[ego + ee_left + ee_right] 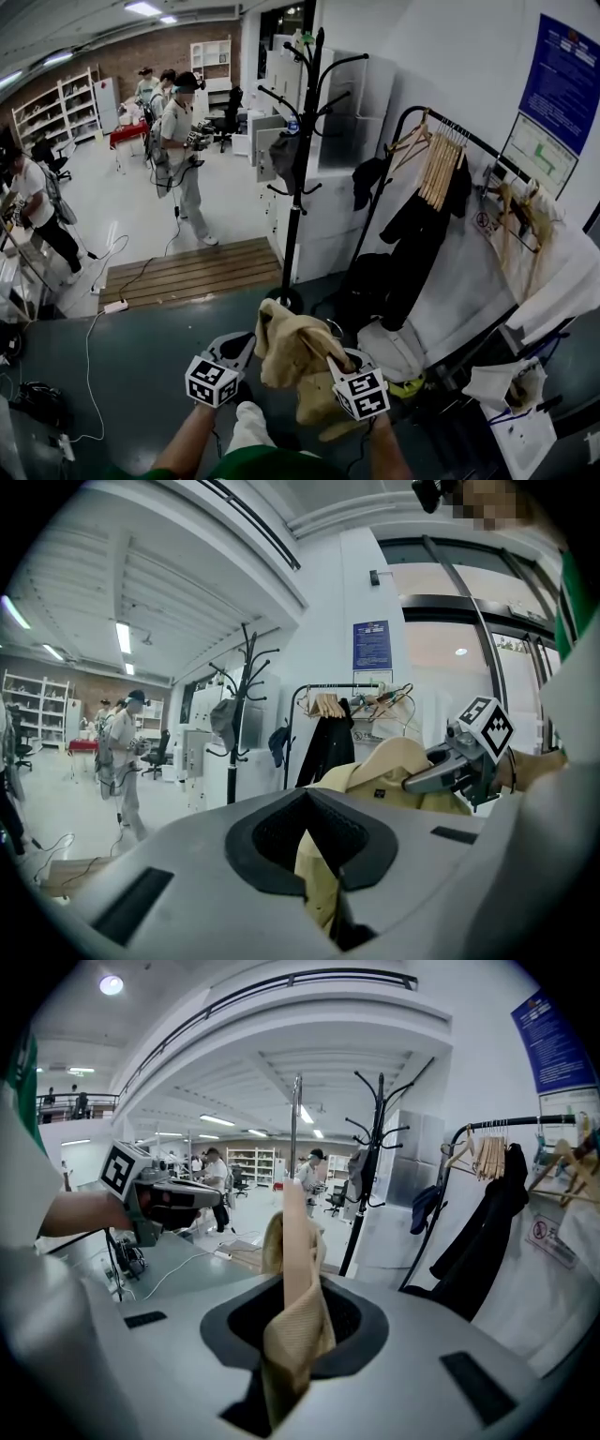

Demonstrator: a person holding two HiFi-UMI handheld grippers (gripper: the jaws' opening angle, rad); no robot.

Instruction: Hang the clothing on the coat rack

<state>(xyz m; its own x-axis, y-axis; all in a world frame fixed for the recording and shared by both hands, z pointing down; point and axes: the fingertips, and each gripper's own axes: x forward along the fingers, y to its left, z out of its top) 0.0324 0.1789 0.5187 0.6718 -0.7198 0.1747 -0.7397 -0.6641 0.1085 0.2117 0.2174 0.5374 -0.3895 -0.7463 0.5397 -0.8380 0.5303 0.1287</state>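
Head view: garment held up before the coat rack.
Jaws of left gripper and right gripper each clamp its cloth.

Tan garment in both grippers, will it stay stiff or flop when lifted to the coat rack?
Probably floppy: the tan garment bunches and sags between the left gripper and right gripper. Likely light, since pinched folds carry it. Its hanging part may swing.
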